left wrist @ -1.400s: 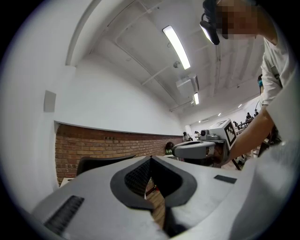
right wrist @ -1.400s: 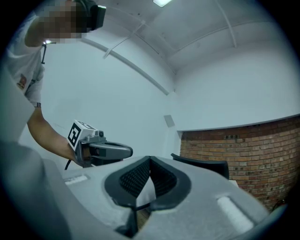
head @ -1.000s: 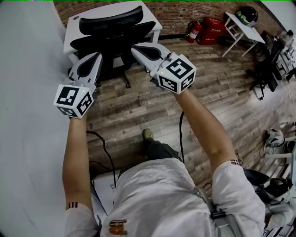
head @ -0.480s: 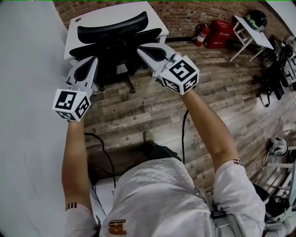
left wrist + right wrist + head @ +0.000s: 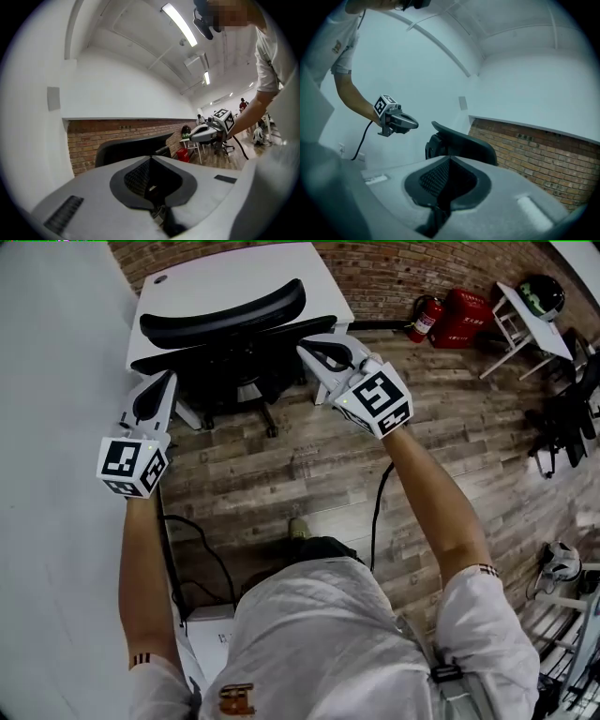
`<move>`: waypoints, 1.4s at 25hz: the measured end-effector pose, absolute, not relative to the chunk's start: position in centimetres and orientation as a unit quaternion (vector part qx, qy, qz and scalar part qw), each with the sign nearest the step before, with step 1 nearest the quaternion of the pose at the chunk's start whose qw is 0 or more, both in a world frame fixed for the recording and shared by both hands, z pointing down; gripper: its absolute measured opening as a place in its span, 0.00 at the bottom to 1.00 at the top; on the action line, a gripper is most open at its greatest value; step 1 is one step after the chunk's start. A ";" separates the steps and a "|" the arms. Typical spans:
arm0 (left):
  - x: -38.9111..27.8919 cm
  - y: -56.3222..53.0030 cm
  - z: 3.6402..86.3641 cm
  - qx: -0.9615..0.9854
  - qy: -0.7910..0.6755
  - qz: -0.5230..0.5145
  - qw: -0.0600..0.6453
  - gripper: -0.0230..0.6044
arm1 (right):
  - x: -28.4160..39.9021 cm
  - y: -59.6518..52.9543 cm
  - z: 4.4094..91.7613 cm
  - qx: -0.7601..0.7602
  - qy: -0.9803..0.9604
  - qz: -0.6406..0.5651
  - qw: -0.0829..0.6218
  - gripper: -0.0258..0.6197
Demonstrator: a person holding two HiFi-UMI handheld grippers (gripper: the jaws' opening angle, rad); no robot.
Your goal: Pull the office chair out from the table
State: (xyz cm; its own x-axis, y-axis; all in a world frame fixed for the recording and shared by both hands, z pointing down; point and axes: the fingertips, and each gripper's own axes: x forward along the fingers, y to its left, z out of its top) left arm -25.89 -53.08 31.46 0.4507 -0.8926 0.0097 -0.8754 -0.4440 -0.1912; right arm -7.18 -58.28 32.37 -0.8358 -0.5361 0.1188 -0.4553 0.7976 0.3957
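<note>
The office chair (image 5: 230, 338) stands at 12 o'clock, pushed in under the white surface (image 5: 234, 273), with its back towards the person. The left gripper (image 5: 165, 381) is at its 9 o'clock side and the right gripper (image 5: 309, 346) at its 3 o'clock side; both have the jaws together with nothing between them. Bare wooden floor (image 5: 281, 474) lies open behind the chair. At 2 o'clock a fire extinguisher (image 5: 424, 317) stands beside a red box (image 5: 466, 310), whose print is too small to read.
</note>
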 end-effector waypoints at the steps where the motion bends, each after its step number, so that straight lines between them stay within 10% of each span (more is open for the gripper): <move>1: -26.2 -53.6 31.6 -0.844 0.526 -0.063 0.081 0.04 | -6.9 -59.1 32.5 0.262 -0.941 -0.179 0.116 0.05; 20: -33.9 -60.4 38.8 -0.793 0.488 -0.346 0.114 0.34 | -5.5 -67.7 36.1 0.225 -0.932 -0.179 0.220 0.30; 35: -38.4 -65.2 44.9 -0.754 0.356 -0.542 0.110 0.51 | -4.4 -72.7 43.6 0.145 -0.864 -0.200 0.439 0.50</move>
State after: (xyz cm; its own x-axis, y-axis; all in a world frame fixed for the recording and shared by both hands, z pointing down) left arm -38.38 -65.24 44.89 0.1601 -0.6551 0.7384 -0.4178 -0.7227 -0.5506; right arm -4.43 -72.72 43.56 -0.5721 -0.4267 0.7004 -0.0750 0.8777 0.4734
